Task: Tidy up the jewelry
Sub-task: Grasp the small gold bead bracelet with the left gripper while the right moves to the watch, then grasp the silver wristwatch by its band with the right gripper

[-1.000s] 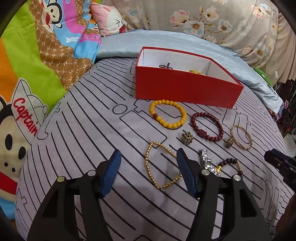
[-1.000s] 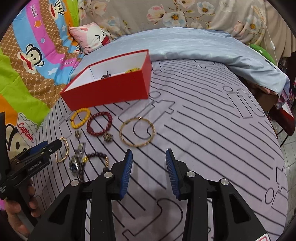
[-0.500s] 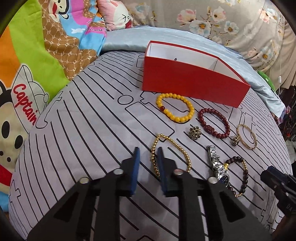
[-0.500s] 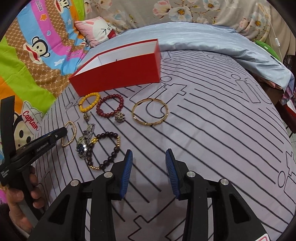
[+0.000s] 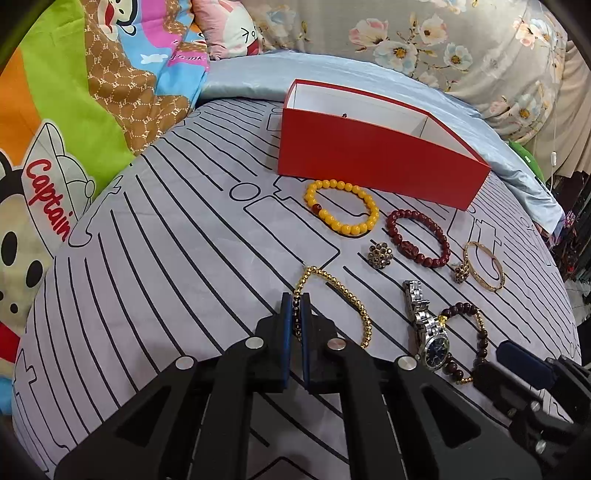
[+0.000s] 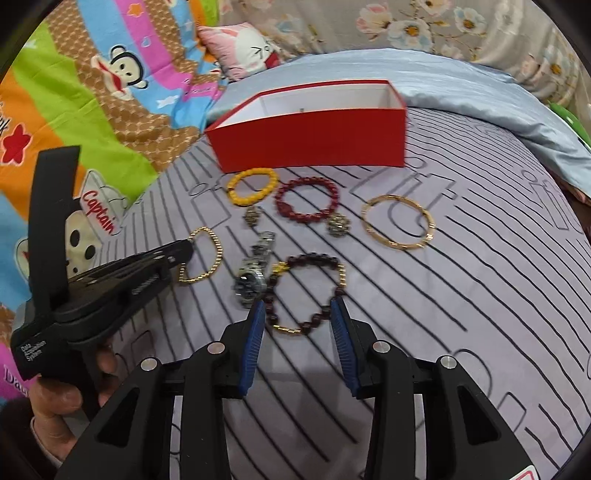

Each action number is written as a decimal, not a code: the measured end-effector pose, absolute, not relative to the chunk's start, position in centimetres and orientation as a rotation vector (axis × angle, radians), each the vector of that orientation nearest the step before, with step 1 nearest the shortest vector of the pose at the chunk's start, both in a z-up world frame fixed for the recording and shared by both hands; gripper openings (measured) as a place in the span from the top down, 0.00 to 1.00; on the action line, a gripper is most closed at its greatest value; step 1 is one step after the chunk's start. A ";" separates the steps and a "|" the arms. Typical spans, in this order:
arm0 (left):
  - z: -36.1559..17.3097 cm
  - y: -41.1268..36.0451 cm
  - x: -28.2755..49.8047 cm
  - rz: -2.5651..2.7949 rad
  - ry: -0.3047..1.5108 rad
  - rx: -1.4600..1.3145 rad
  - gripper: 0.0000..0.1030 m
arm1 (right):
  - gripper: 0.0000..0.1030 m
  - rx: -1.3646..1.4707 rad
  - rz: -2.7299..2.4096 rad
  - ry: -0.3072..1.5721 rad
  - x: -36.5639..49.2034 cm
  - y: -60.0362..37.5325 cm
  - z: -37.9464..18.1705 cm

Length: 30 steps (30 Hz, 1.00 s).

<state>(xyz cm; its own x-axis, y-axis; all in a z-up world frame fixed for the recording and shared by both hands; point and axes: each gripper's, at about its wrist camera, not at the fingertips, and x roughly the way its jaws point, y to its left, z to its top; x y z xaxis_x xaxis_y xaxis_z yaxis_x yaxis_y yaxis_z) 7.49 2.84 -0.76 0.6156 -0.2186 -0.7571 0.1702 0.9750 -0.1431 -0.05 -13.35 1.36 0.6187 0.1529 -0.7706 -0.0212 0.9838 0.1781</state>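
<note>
Home bedroom; striped bedsheet (image 5: 155, 258), cartoon blanket (image 5: 74, 110), pink pillow (image 5: 232, 29)

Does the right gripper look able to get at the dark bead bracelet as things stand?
Probably yes. The right gripper is open, its fingers on either side of the dark bead bracelet, with nothing between them. The watch lies against the bracelet's left side and might get nudged.

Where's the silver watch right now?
The silver watch lies on the bed, between the gold bead chain and the dark bead bracelet.
</note>
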 end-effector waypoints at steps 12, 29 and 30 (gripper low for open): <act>-0.8 3.2 7.7 -0.234 0.882 -0.082 0.96 | 0.67 0.106 0.151 0.917 2.2 -10.3 0.5; -0.9 3.2 7.7 -0.237 0.883 -0.087 0.96 | 0.76 0.084 0.144 0.923 3.0 -10.0 -0.1; -0.9 3.2 7.7 -0.237 0.883 -0.086 0.96 | 0.77 0.092 0.143 0.924 2.9 -10.2 -0.1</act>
